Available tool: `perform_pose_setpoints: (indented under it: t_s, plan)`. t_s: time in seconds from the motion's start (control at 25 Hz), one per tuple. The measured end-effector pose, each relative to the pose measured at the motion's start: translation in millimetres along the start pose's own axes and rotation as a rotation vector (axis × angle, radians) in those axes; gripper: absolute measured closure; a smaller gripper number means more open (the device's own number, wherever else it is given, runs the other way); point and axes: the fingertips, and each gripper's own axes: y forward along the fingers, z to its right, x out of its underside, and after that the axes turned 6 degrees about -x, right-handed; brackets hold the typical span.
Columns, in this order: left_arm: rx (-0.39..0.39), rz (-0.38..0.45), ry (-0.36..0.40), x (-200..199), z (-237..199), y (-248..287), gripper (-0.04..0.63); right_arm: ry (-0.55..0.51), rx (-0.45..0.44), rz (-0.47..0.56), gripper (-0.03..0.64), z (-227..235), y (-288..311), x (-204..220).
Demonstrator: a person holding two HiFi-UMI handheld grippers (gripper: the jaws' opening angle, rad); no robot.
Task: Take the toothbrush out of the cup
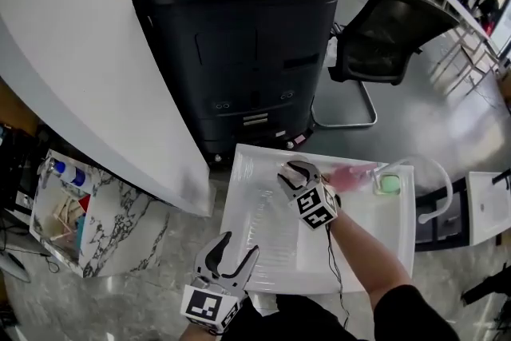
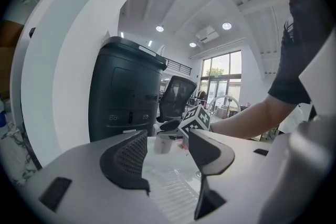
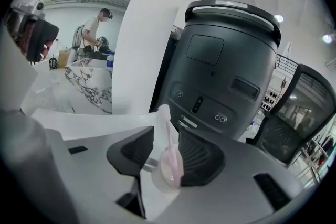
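Note:
In the right gripper view a clear cup (image 3: 167, 173) with a pale pink toothbrush (image 3: 167, 131) standing in it sits between the jaws of my right gripper (image 3: 166, 134). The jaws stand a little apart on either side of the brush, and a gap shows on the left side. Over the white sink top (image 1: 263, 235), my right gripper (image 1: 297, 172) hides the cup in the head view. The left gripper view shows the cup (image 2: 163, 144) just under the right gripper's dark jaw. At the sink's near left corner my left gripper (image 1: 238, 250) is open and holds nothing.
A green soap (image 1: 390, 184) and a pink thing (image 1: 347, 176) lie by the faucet (image 1: 435, 172) at the sink's right. A tall black cabinet (image 1: 239, 36) stands behind the sink, an office chair (image 1: 383, 36) to its right. A marble counter (image 1: 120, 227) is on the left.

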Motion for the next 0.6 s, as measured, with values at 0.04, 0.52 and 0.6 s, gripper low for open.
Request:
perform_pose_setpoints:
  t_s: [0.04,0.52,0.6]
  plan:
    - [0.001,-0.003,-0.002,1,-2,1,0.344,-0.009,0.001,-0.007,0.454,0,3,1]
    - [-0.009,-0.037,-0.007,13,-14,3,0.344,-0.06,0.039,-0.032,0.529,5,22,11]
    - [-0.012,-0.035,-0.002,13,-15,2,0.344,-0.063,0.046,-0.031,0.54,6,22,12]
